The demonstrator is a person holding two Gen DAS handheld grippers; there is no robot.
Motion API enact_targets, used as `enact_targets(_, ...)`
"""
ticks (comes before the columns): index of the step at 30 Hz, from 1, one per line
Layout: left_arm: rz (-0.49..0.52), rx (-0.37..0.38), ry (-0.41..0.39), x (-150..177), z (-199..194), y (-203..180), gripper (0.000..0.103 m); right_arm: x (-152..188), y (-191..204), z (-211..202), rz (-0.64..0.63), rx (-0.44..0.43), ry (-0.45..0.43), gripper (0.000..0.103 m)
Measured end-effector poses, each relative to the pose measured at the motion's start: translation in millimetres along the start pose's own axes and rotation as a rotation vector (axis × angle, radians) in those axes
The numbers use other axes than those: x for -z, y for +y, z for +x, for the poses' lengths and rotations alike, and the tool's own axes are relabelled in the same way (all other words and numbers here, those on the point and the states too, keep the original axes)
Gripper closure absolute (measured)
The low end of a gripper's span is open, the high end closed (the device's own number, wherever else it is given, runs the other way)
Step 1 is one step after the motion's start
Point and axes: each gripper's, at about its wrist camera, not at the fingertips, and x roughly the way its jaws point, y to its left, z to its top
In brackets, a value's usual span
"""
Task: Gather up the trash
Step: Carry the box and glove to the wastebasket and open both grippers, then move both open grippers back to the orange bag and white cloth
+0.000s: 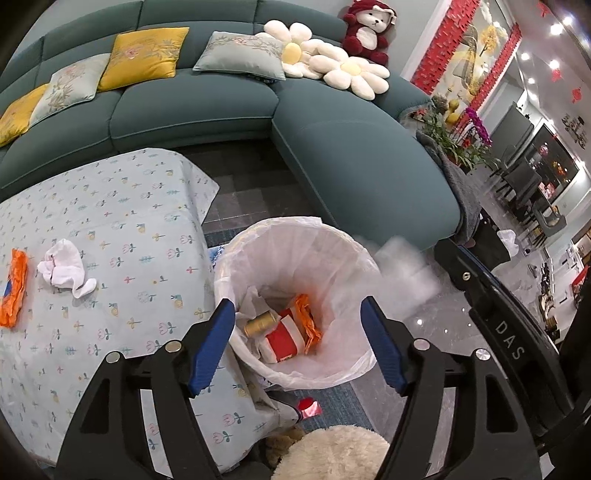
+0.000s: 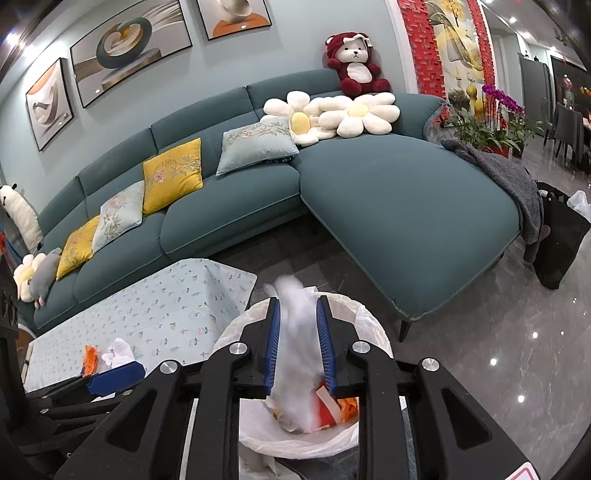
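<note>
The only legible writing is "DAS", in pale letters on the black arm of the right claw (image 1: 511,341) where it crosses the left wrist view. The trash is mixed: inside the white-lined bin (image 1: 255,243) lie a gold can (image 1: 260,323), a red-and-white packet (image 1: 283,340) and an orange wrapper (image 1: 308,325). A blurred white tissue (image 2: 297,332) sits between the blue pads of the right claw (image 2: 299,314) directly above the bin; the pads stand slightly parted, and the blur hides whether they still press on it. The left claw (image 1: 297,321) stands wide open and empty over the near rim of the bin. On the table (image 1: 129,192) beside the bin, under a floral cloth, a crumpled white tissue (image 1: 64,267) and another orange wrapper (image 1: 13,288) remain, well apart from the bin. Beyond the bin stretches a teal sofa (image 1: 351,155) with cushions and a red plush bear (image 1: 369,31). A fluffy cream thing (image 1: 332,458) lies just below the bin.
</note>
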Motion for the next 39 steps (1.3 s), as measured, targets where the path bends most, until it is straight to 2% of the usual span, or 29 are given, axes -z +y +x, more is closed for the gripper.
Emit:
enact_targets(4, -0.022, -0.015, -0.01, 0.2, -5.3, 9.3, 0.036, 0.6, 3.5, -1.9, -0.008, -0.006, 0.0, 0.08)
enact_targets(9, -0.044, -0.034, -0.034, -0.9, -17.1, 23.0, 0.034, -0.5, 13.1, -7.2, -0.017, -0.012, -0.013, 0.066)
enact_targets(22, -0.136, -0.085, -0.091, 5.5, -53.2, 80.4, 0.032, 2.0, 66.6, -15.3, -0.101, -0.058, -0.014, 0.064)
enact_targets(26, -0.163, -0.107, -0.11, 7.3, -65.6, 99.5, 0.032, 4.2, 89.0, -17.4, -0.132, -0.077, -0.015, 0.06)
enact_targets(29, -0.205, -0.129, -0.124, 11.7, -76.2, 122.7, 0.028, 7.8, 105.3, -18.1, -0.156, -0.095, -0.009, 0.059)
enact_targets(39, -0.328, -0.213, -0.14, 32.8, -101.0, 203.8, 0.025, 25.1, 165.6, -14.5, -0.242, -0.15, 0.024, 0.051)
